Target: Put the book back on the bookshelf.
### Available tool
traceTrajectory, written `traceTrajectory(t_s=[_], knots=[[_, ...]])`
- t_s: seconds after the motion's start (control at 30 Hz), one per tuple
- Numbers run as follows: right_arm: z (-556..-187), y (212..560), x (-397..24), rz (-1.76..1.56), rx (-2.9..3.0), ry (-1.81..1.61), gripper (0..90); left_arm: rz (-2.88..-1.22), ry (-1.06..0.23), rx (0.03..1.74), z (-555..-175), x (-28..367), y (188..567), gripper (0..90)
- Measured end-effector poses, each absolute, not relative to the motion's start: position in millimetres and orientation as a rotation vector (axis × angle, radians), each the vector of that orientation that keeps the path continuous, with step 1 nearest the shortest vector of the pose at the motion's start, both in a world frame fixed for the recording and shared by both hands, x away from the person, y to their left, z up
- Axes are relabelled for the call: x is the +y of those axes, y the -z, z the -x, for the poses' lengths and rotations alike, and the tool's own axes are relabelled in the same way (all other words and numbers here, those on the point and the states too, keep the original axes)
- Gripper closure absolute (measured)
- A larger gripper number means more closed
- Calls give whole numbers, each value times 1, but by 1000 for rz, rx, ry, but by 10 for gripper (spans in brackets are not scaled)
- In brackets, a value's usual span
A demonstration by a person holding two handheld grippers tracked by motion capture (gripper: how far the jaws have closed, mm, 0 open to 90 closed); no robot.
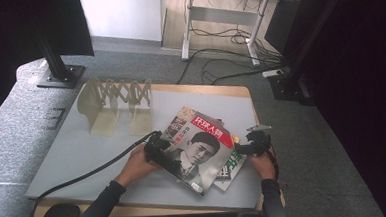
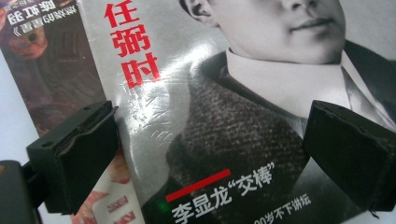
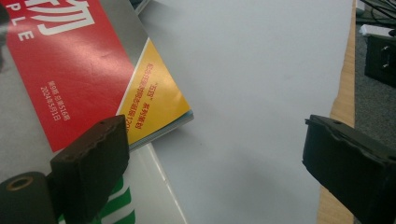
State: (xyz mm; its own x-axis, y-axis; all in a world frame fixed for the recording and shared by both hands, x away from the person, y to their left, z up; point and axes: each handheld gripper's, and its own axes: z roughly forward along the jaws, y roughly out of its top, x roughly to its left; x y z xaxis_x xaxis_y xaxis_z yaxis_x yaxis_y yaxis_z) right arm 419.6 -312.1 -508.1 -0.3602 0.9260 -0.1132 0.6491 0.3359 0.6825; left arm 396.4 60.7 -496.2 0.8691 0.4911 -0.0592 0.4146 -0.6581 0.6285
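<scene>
— Grey table up top, wooden rack at the far left. Top magazine lying askew on the stack, front right.

— Left tongs spread wide over its cover, right tongs gaping beside its corner. Could skid sideways, glossy cover, if nudged unevenly.

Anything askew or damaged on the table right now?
The magazines lie in an uneven, fanned pile, turned at an angle to the table edge. The top cover shows small creases in its gloss. Nothing is spilled.
</scene>
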Motion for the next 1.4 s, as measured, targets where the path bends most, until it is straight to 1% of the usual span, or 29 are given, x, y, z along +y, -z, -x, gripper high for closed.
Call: traceTrajectory(t_s=[0.43, 0.6, 0.7, 0.9, 1.1, 1.2, 1.4], knots=[[-434, 506, -308, -1372, 2114, -728, 97, -2349, -167, 632, -380, 62, 499, 33], [-429, 499, -312, -1377, 2110, -778, 105, -2327, -193, 602, -378, 67, 494, 89], [-425, 495, -314, -1377, 2113, -789, 105, -2306, -179, 606, -378, 73, 491, 104], [-416, 490, -314, -1367, 2128, -826, 105, -2292, -193, 657, -376, 92, 493, 105], [-411, 486, -306, -1353, 2145, -863, 104, -2265, -198, 714, -373, 114, 501, 113], [-412, 487, -301, -1346, 2160, -863, 104, -2264, -207, 720, -371, 116, 504, 108], [-413, 491, -294, -1356, 2183, -875, 95, -2237, -184, 738, -372, 120, 511, 123]])
